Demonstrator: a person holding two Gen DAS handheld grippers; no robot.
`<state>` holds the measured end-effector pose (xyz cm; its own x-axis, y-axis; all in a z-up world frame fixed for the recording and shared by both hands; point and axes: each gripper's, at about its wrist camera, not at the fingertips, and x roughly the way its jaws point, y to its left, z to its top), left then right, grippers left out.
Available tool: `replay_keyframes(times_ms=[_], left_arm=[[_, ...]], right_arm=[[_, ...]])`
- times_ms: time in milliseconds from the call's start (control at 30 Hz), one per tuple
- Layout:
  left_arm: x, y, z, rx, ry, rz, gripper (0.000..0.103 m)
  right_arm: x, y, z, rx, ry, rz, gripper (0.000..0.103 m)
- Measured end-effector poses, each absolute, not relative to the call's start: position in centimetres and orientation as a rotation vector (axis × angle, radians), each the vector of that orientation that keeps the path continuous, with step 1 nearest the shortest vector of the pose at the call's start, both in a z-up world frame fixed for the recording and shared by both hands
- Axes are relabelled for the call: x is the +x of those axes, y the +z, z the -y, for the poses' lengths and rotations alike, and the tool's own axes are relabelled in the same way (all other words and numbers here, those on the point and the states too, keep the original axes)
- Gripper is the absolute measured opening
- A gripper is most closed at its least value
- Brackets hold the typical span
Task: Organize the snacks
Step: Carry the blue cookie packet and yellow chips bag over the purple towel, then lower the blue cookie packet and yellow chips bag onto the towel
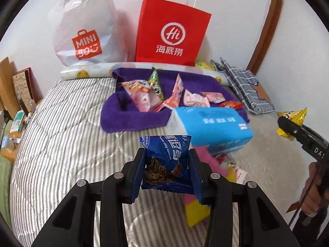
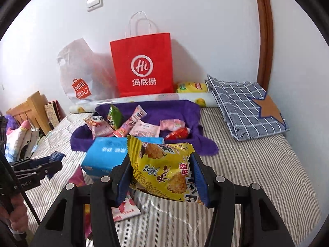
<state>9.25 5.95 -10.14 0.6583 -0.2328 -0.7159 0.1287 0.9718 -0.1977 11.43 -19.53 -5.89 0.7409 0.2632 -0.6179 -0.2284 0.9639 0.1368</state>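
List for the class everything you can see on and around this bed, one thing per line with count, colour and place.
Cookie packet: one, dark blue, clamped in left gripper.
Crisp snack packet: one, yellow, clamped in right gripper.
Tissue pack: one, light blue, on the purple towel's near edge.
Purple towel: one, mid-bed, holding several pink, green and red snack packets.
Paper carrier bag: one, red, against the wall.
Plastic bag: one, white, left of it.
Checked cloth: one, blue, folded, right.
Striped bedcover: grey-white, underneath.
Person's hand: one, on left gripper's handle.
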Motion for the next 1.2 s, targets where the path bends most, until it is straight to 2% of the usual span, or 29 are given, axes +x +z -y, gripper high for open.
replay_keyframes(times_ms=[733, 1033, 1200], left_arm=[[17.6, -5.3, -1.7, -0.161, -0.266, -0.747, 0.041], [22.5, -5.0, -3.5, -0.179, -0.199, -0.727, 0.041], [24.7, -6.5, -4.1, -0.149, -0.163, -0.727, 0.041]], right_arm=[[20.3, -3.7, 18.1, 0.068, 0.301, -0.655, 0.052], [25.2, -2.8, 17.3, 0.064, 0.329, -0.641, 0.052], [27.5, -4.7, 16.9, 0.073, 0.332, -0.648, 0.052]])
